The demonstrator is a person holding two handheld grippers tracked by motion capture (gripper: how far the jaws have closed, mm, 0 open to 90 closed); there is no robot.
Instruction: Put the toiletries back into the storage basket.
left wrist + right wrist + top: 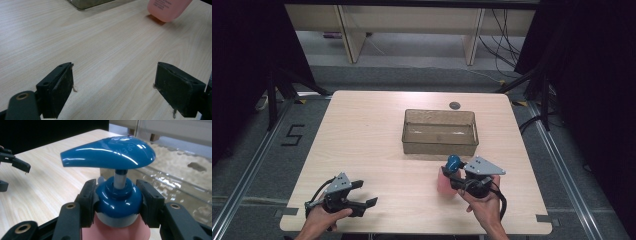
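The right gripper (454,176) is clamped on the pump bottle (446,183). Both pads press against the blue collar (118,202) just below the pump head (108,152), one pad on each side. The bottle has a pink body and stands upright on the table (372,135), near the front edge on the person's right side. It sits just in front of the clear plastic bin (439,132), apart from its near wall. The pump spout points toward the left gripper in the right gripper view.

The left gripper (364,194) rests low near the front left of the table, held in the left hand (319,219). Its jaws stand wide apart with only bare wood between them. The bottle is well apart from this gripper.
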